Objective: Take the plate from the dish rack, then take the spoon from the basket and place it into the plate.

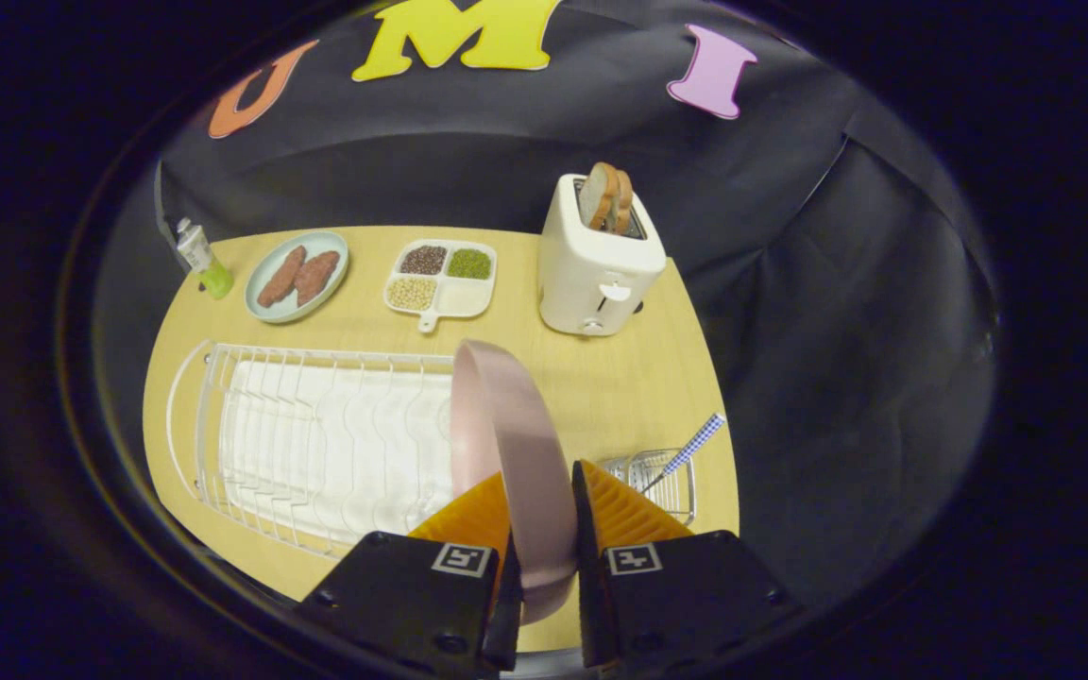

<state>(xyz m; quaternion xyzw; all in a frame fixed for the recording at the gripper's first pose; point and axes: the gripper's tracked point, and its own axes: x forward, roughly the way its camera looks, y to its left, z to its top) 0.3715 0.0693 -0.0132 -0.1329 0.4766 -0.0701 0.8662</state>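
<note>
Your tool [541, 496] is squeezing the pink plate [511, 444] on its edge, one orange finger [473, 515] on each side. The plate stands upright at the end of the white dish rack [317, 439]. The spoon [690, 451] sits in the little basket [662, 482] on the counter [620, 378].

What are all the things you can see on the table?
plate: 1, pink, on edge between the fingers, at the rack's end
dish rack: 1, white, beside the plate
basket: 1, wire, beyond one finger
spoon: 1, checked handle, in basket
toaster: 1, white, far side
bread: 2 slices, in toaster
divided tray: 1, white, beside toaster
blue plate: 1, two brown pieces
bottle: 1, green-white, far corner
table: 1, wooden
gripper: 1, orange fingers shut on plate
</note>
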